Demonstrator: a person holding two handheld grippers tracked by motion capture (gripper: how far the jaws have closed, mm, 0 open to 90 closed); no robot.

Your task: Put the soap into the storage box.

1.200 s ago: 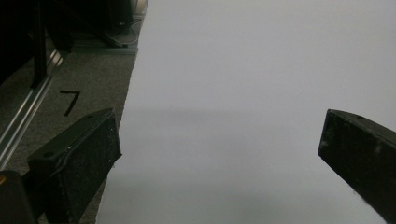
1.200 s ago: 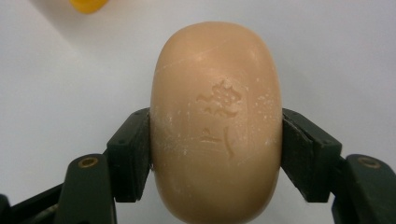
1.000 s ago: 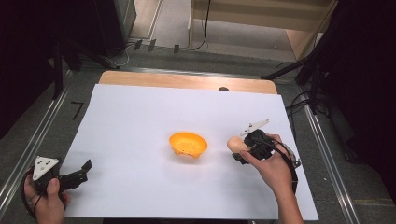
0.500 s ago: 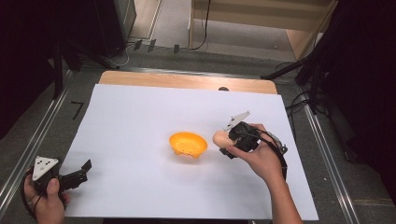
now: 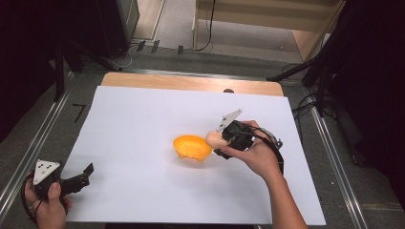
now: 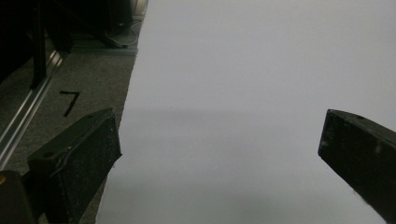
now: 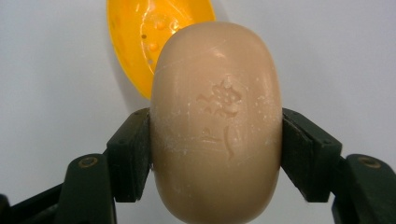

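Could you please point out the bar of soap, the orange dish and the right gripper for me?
bar of soap (image 7: 217, 126): right gripper view, on its stamped face.
orange dish (image 5: 191, 147): high view, on its inner floor.
right gripper (image 7: 215, 156): right gripper view, midway between the pads clamping the soap.

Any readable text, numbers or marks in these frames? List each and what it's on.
"7": black mark on the grey table surface left of the white sheet, read in the left gripper view; from the high view it looks like a corner mark, so it may be no digit.
Soap bar: embossed floral emblem, no letters readable.
Orange dish: no text.
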